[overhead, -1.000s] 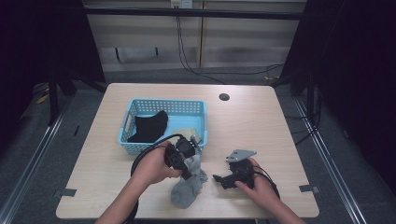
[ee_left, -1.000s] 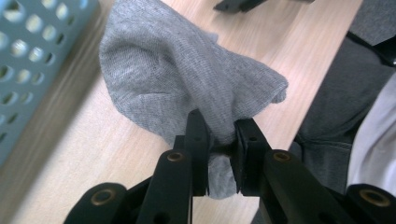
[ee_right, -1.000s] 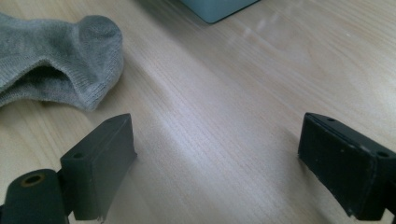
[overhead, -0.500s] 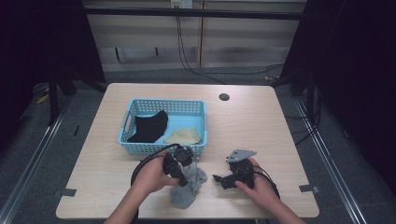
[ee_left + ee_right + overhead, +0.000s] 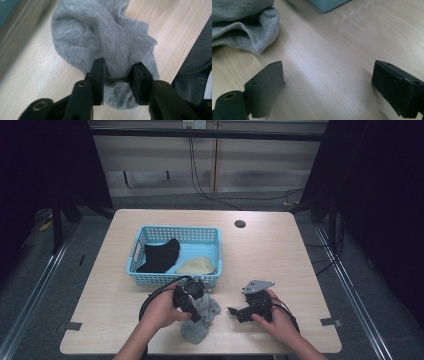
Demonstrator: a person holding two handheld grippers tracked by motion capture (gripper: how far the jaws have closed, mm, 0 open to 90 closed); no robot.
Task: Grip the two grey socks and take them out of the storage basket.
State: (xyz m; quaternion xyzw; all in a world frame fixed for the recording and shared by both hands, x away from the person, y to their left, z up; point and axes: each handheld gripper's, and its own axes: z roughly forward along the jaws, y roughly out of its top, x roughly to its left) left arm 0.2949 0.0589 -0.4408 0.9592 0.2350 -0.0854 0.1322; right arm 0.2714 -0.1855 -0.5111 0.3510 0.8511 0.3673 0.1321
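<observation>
While the grey sock lies crumpled on the counter, the left tongs have just been opening, a fold of the sock between the pads and touching both, bunched there. The right tongs stand wide open with nothing between them, low over bare counter, the sock just beyond their left pad. A blue basket sits behind the left tongs.
</observation>
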